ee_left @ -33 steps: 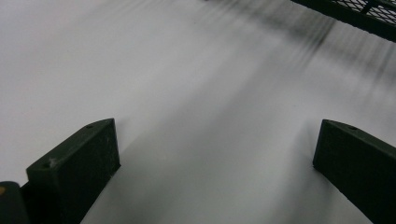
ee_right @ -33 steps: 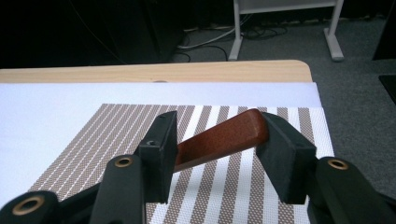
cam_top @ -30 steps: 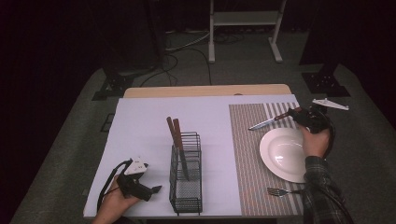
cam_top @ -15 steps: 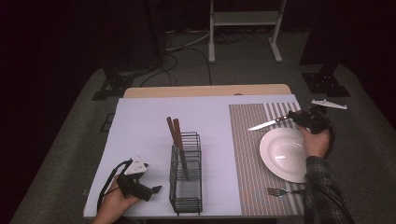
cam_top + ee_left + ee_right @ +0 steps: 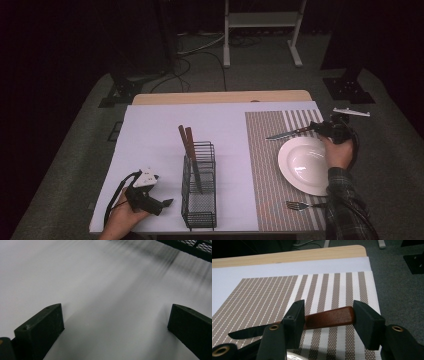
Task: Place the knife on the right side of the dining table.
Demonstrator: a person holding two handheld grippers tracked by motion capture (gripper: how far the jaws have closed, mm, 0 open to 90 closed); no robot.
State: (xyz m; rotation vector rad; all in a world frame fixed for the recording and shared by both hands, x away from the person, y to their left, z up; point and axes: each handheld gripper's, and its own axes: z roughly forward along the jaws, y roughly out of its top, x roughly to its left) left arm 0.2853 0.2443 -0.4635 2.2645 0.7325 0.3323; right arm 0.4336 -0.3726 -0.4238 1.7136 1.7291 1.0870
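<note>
Two utensils (image 5: 189, 150) stand in the wire caddy (image 5: 200, 192); right hand-held gripper (image 5: 328, 317) grips a knife (image 5: 289, 133), left hand-held gripper (image 5: 115, 332) gapes.

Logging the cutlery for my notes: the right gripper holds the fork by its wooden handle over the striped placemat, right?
Not quite: the right gripper holds a knife, not the fork, by its wooden handle over the striped placemat, as the right gripper view shows. The fork lies near the plate.

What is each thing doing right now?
Knife: held off the mat in the right gripper.
Left gripper: open, empty, low over the table.
Plate: empty, on the mat.
Fork: lying flat on the mat.
Basket: upright, two brown handles inside.
</note>
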